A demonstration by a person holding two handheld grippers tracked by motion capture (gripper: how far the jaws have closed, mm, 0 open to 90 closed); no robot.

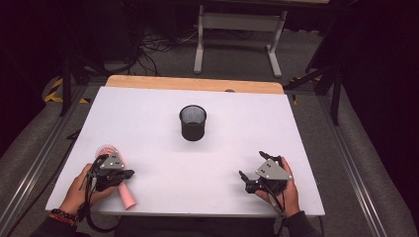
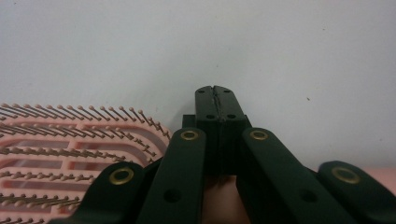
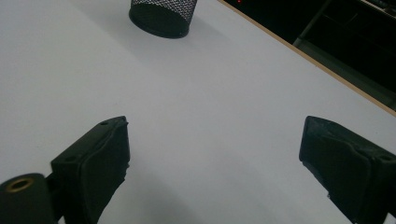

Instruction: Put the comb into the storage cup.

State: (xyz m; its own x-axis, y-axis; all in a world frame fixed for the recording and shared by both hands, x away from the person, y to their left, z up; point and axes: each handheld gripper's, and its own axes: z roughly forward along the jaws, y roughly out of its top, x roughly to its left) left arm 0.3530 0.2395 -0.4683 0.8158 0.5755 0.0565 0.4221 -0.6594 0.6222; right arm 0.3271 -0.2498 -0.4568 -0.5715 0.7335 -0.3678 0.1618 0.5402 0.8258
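Pink hairbrush [image 1: 120, 186] | lying under, beside left gripper [image 2: 215, 91] | jaws closed

The left claw [image 1: 129, 173] covers the pink hairbrush's [image 1: 124, 192] middle; the mesh cup's [image 3: 161, 16] top is cut off above.

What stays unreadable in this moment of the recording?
- Pink hairbrush: in the high view the left tool and hand cover its middle; in the left gripper view its head is cut by the left and bottom edges.
- Black mesh cup: top cut off by the right gripper view's edge; contents too dark in the high view.
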